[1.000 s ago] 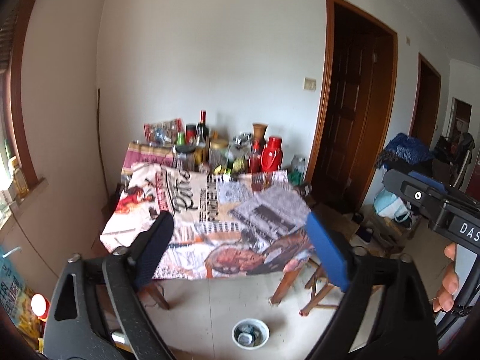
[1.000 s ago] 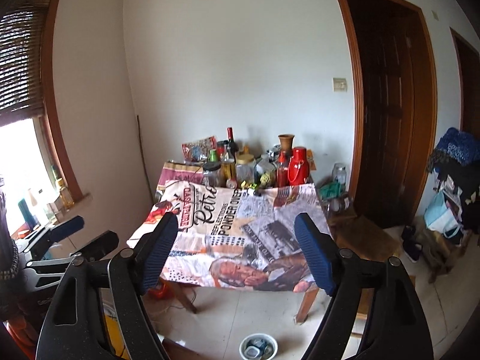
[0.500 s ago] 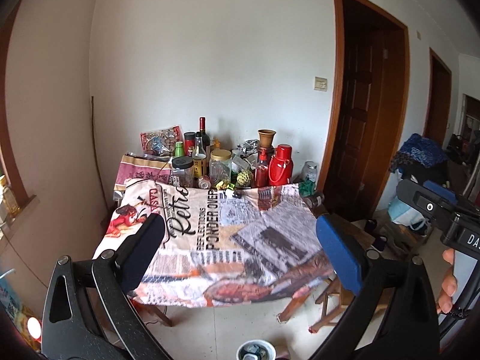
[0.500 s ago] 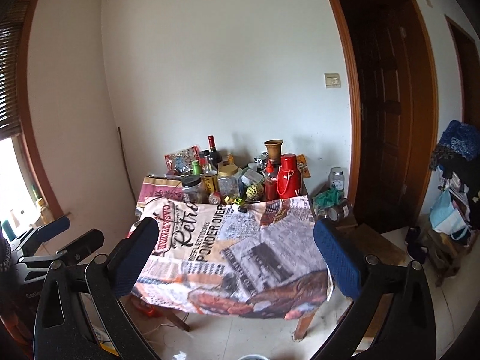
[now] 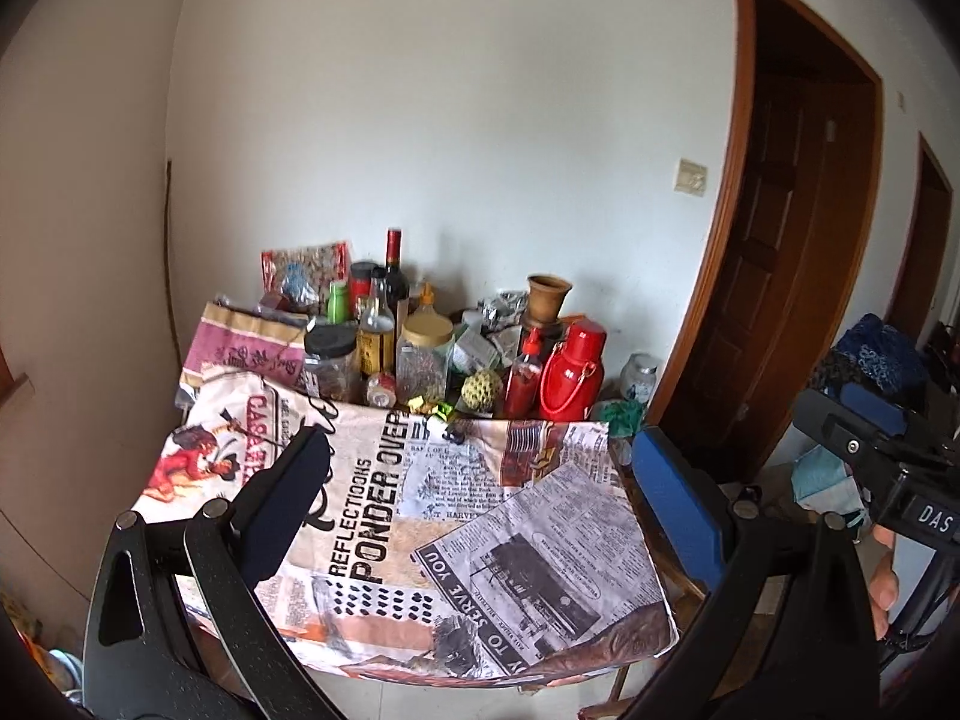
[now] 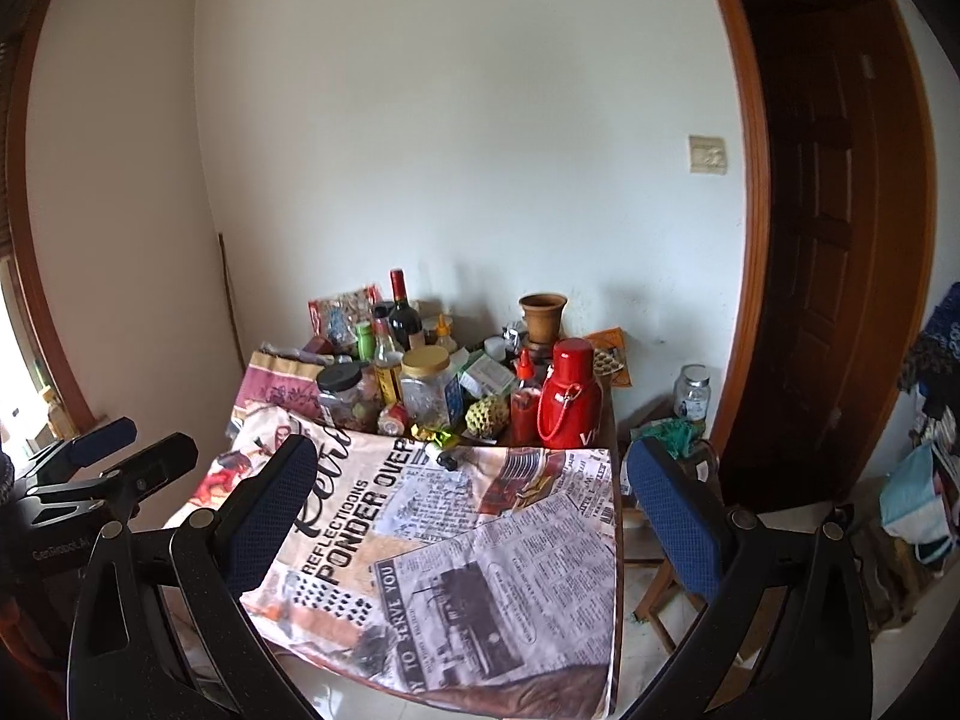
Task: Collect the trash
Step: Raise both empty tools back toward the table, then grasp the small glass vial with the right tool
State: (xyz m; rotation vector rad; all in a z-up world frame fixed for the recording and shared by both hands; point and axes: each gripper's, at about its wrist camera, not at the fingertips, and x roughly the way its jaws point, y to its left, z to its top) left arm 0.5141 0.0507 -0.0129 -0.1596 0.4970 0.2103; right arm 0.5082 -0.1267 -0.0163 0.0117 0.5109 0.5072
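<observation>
Some small shiny wrappers (image 5: 433, 407) lay at the back of the cloth (image 5: 420, 516), just in front of the jars, and a little dark and white bit (image 5: 449, 433) lay right beside them on the cloth. From my right side I saw the wrappers (image 6: 437, 435) in the same spot. Behind them stood a crowd of things: a jar with a black lid (image 5: 331, 360), a jar with a yellow lid (image 5: 425, 354), a tall wine bottle (image 5: 394, 276), a red sauce bottle (image 5: 523, 375), a red flask (image 5: 571, 372) and a bumpy green fruit (image 5: 482, 390). A brown pot (image 5: 547, 299) stood at the very back by the white wall. The cloth had big words and old news pictures on it, and it hung over the front of the table. My left claw (image 5: 474, 492) was wide open with nothing in it, up over the near part of the cloth. My right claw (image 6: 474, 507) was wide open too, had just been opening, and held nothing. It also hung over the near cloth, well away from the wrappers. To the right there was a dark wooden door (image 5: 780, 276), and a chair (image 6: 666, 576) stood by the table.
</observation>
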